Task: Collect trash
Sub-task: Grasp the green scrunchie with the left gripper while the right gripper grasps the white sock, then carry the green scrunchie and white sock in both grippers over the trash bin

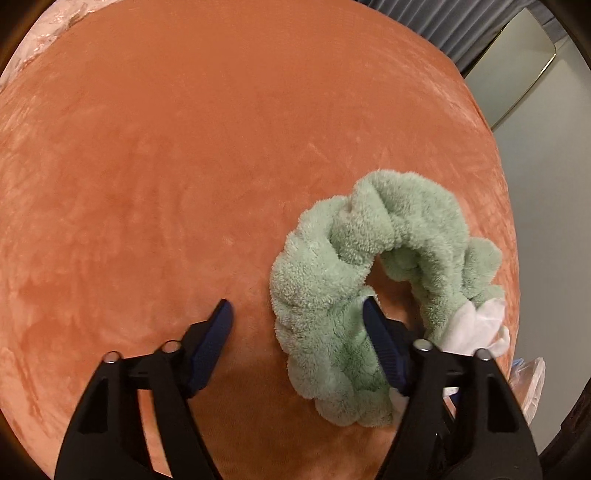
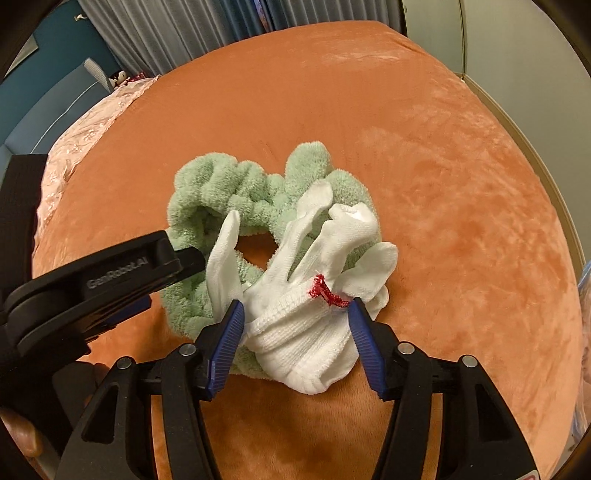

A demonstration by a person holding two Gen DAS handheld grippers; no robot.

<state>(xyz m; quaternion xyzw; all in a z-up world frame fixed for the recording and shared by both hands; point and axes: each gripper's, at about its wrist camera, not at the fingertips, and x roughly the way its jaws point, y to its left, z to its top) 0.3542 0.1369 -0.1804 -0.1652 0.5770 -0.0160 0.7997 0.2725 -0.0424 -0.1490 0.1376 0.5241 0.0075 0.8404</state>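
A fluffy green headband [image 1: 332, 280] lies in a loop on the orange velvet cushion [image 1: 166, 166]. A white knit glove [image 2: 314, 295] with a red cuff mark lies partly on the headband [image 2: 236, 184]. My left gripper [image 1: 297, 308] is open; its right finger rests inside the headband's loop, its left finger on bare cushion. My right gripper [image 2: 295, 310] is open, its blue pads on either side of the glove's cuff. The glove's edge shows in the left wrist view [image 1: 476, 328]. The left gripper's body shows in the right wrist view [image 2: 99, 280].
A clear plastic bag [image 1: 532, 384] lies at the cushion's right edge. A pink patterned cloth [image 2: 85, 140] lies along the cushion [image 2: 443, 184] at its far left side. Grey curtains [image 2: 177, 33] and a pale wall [image 2: 535, 74] stand behind.
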